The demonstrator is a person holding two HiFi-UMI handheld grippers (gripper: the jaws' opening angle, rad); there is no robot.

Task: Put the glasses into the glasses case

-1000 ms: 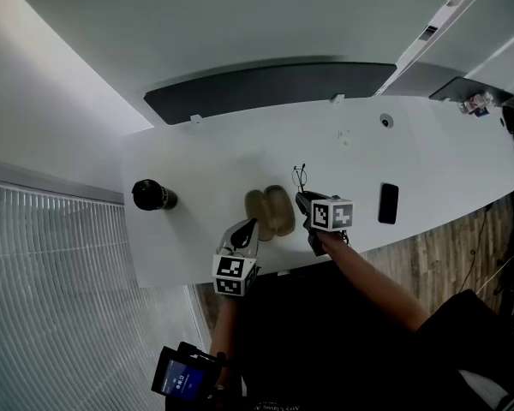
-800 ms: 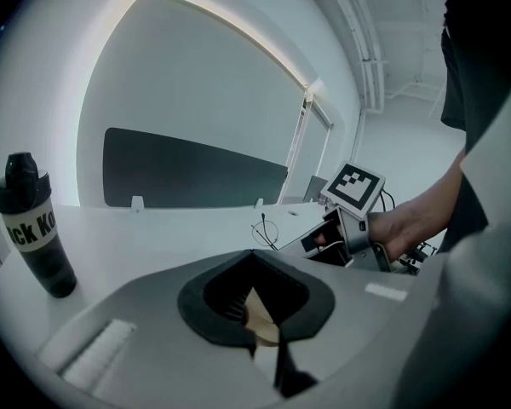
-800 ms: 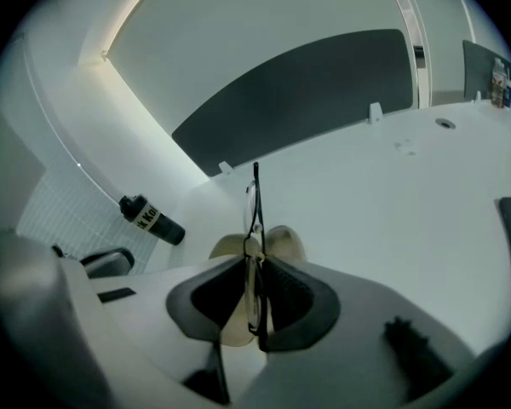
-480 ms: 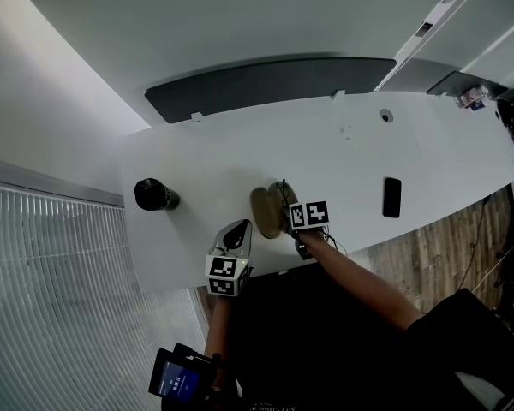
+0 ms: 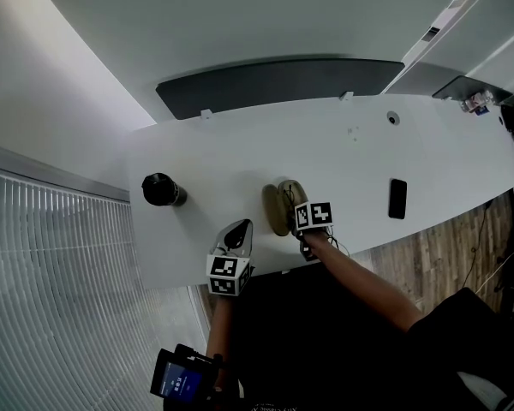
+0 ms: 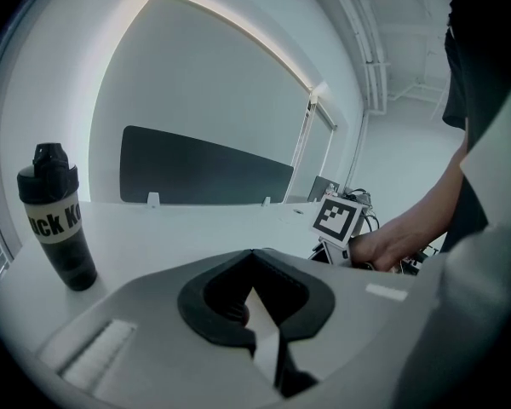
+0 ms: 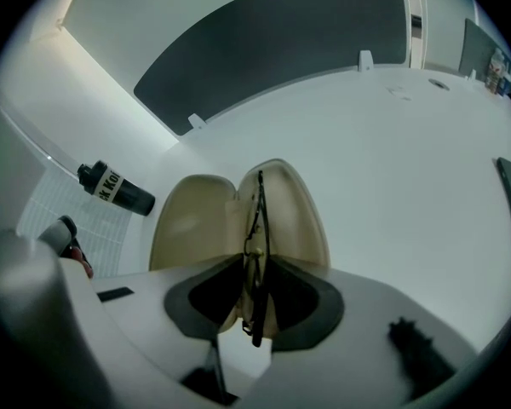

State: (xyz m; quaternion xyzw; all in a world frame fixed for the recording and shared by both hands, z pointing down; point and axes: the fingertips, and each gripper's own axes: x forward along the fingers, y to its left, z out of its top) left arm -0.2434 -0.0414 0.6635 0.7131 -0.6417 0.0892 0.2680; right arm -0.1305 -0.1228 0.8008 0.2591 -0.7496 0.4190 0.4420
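Our right gripper holds the folded glasses edge-on between its jaws, which are opening, just above the open tan glasses case on the white surface. Our left gripper is clenched on nothing, near the case.

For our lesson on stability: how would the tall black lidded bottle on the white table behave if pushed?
The tall black lidded bottle stands upright and narrow, so a high push probably tips it. Its round body would likely roll once down.
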